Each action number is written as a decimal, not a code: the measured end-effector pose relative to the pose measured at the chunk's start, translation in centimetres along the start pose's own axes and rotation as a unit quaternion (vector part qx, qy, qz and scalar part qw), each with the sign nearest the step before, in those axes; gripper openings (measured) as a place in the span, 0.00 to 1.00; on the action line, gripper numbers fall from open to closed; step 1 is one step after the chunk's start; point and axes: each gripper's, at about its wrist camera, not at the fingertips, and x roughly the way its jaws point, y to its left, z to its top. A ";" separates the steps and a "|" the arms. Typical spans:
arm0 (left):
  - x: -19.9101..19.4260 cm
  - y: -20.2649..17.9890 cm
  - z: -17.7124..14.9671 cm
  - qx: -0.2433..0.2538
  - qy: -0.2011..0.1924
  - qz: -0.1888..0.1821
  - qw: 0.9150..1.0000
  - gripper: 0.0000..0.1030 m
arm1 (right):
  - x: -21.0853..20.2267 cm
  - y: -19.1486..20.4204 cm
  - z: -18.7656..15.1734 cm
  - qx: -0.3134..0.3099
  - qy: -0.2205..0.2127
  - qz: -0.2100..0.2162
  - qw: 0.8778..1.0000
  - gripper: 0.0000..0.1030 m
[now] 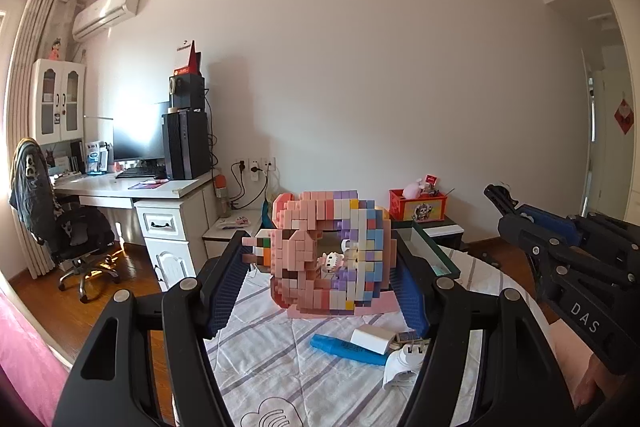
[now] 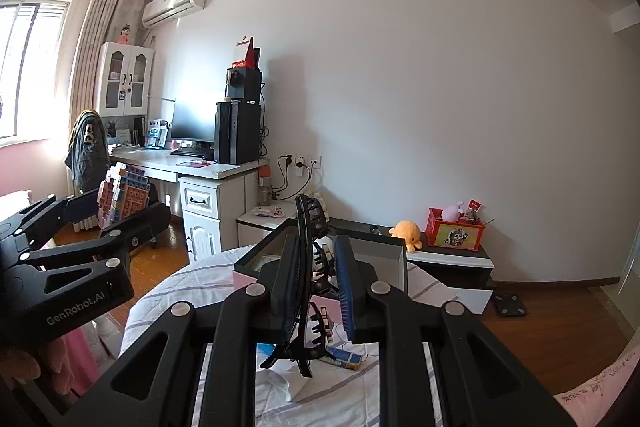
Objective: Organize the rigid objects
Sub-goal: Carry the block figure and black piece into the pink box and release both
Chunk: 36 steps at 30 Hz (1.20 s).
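My left gripper is shut on a pink, purple and blue brick-built model, held above the striped bedsheet. The model also shows at the left of the right wrist view. My right gripper is shut on a black claw hair clip, held upright above the bed. An open grey box with a pink side stands just beyond it; its glassy rim shows in the left wrist view. On the sheet lie a blue pen-like object, a white charger block and a white plug.
A white desk with monitor and black PC tower stands at left, with an office chair. A dark low cabinet holds a red box and an orange plush. Wooden floor surrounds the bed.
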 end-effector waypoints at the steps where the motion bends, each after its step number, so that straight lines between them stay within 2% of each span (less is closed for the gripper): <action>1: 0.8 0.2 0.3 0.001 0.001 -0.002 1.000 0.66 | 0.6 -0.3 0.1 0.000 0.001 0.000 1.000 0.18; 7: 7.1 0.0 2.5 0.027 0.010 -0.017 0.999 0.66 | 6.5 -2.7 1.2 0.004 0.022 0.000 1.000 0.18; 12: 15.7 -0.6 2.6 0.042 0.069 -0.030 0.996 0.66 | 13.2 -4.7 1.0 0.013 0.065 0.001 0.998 0.18; 18: 25.1 -1.3 -0.9 0.058 0.163 -0.016 0.985 0.66 | 21.8 -7.5 -2.2 0.033 0.158 0.002 0.987 0.18; 22: 27.9 -2.1 -3.4 0.087 0.195 0.010 0.977 0.66 | 25.0 -8.7 -4.7 0.054 0.195 0.005 0.979 0.18; 27: 29.5 -2.3 -5.2 0.081 0.224 0.003 0.971 0.66 | 26.6 -8.8 -6.3 0.056 0.225 0.006 0.973 0.18; 31: 29.7 -2.1 -5.2 0.078 0.231 0.000 0.970 0.70 | 26.5 -9.2 -6.2 0.064 0.224 0.004 0.973 0.19; 32: 29.3 -1.9 -5.0 0.076 0.230 -0.001 0.970 0.75 | 26.2 -9.3 -6.1 0.068 0.221 0.007 0.973 0.27; 33: 28.8 -1.9 -4.8 0.073 0.225 0.001 0.972 0.80 | 25.8 -9.3 -5.9 0.070 0.220 0.006 0.973 0.43; 34: 28.3 -1.8 -4.5 0.071 0.219 0.001 0.973 0.90 | 25.3 -9.3 -5.6 0.069 0.213 0.002 0.975 0.51; 35: 27.5 -1.5 -4.1 0.069 0.211 0.004 0.975 0.94 | 24.7 -9.2 -5.3 0.067 0.204 -0.002 0.977 0.61; 36: 26.5 -1.4 -3.7 0.066 0.199 0.005 0.978 0.95 | 24.2 -9.0 -5.0 0.066 0.199 -0.004 0.978 0.66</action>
